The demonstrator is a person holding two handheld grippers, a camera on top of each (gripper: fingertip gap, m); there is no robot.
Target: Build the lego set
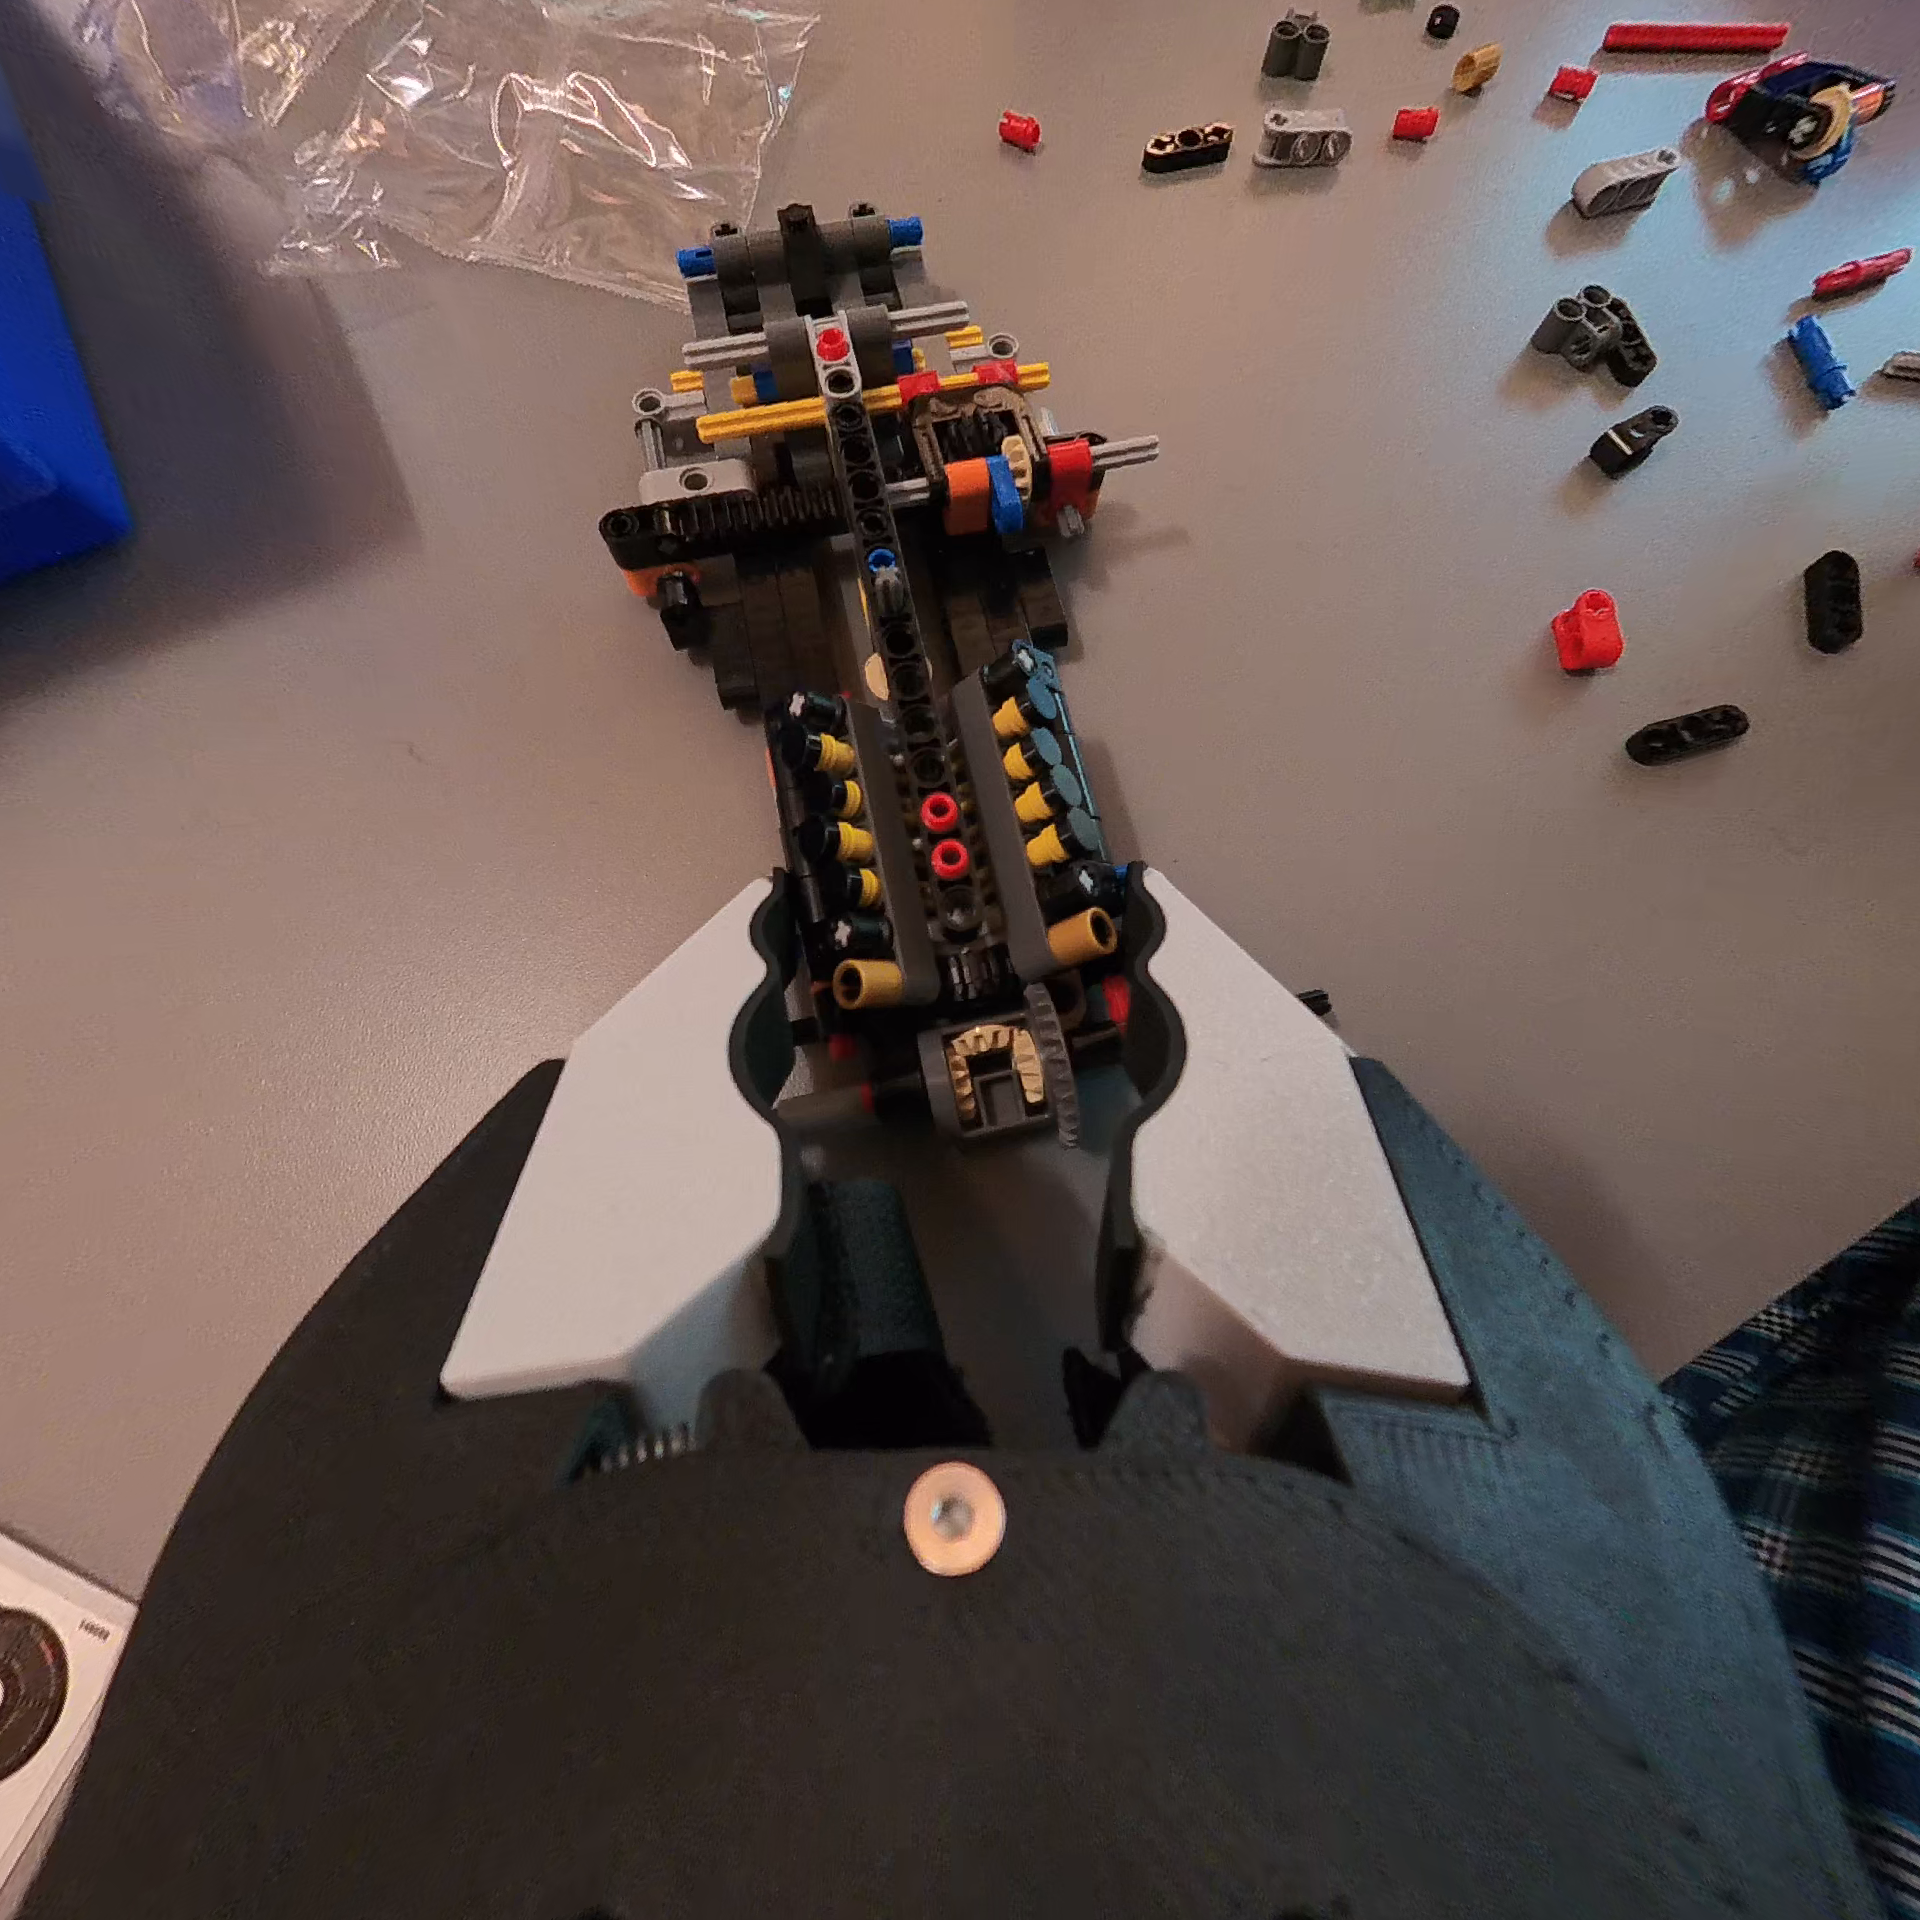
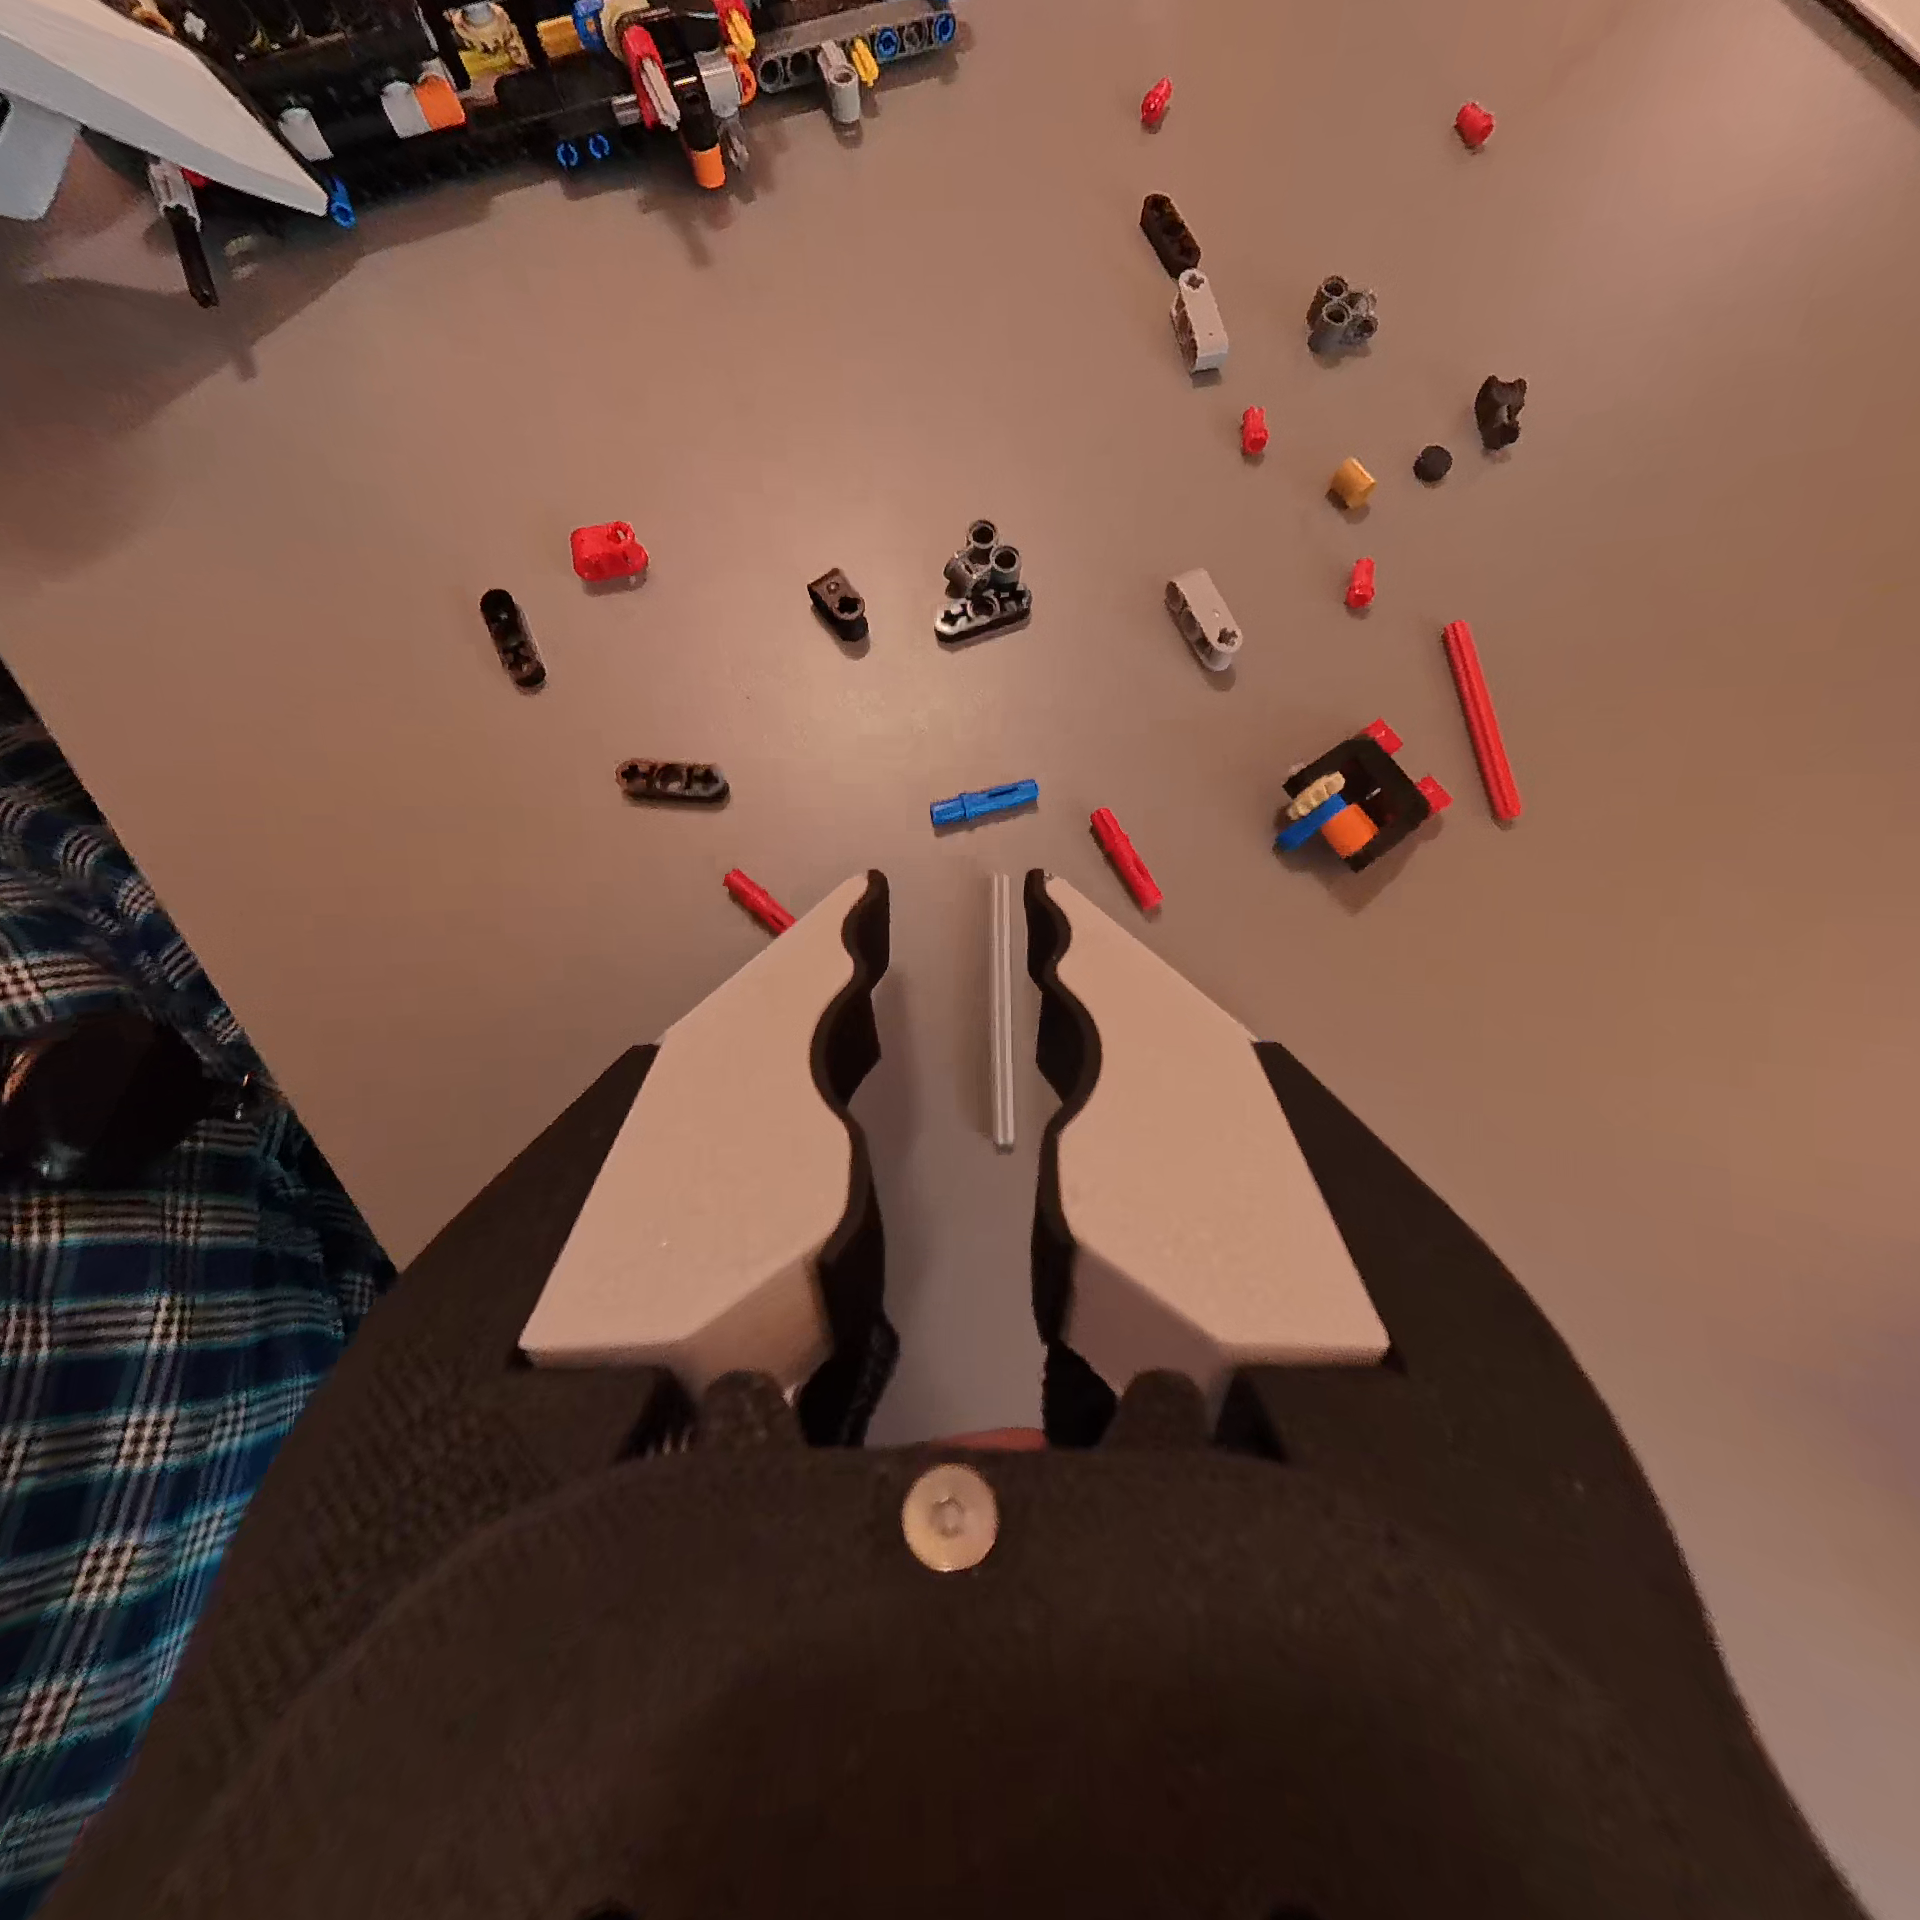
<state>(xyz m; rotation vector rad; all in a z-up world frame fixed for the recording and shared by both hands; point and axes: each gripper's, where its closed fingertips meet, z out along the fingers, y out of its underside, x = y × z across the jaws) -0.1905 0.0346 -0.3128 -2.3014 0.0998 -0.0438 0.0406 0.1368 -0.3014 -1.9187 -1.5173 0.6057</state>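
Note:
A long lego chassis with black beams, yellow pins and red bushes lies on the grey table. My left gripper is shut on its near end, one finger against each side. The chassis and a white left finger also show at the top left of the right wrist view. My right gripper is open and low over the table. A thin grey axle lies between its fingers, close to the right one and not gripped. A blue pin lies just ahead of the tips.
Loose parts are scattered ahead of the right gripper: red pins, a long red axle, black and grey connectors, a small black sub-assembly. A clear plastic bag and a blue box lie left of the chassis. A plaid sleeve is at the table edge. The grippers' ends are close to 25 cm from one another.

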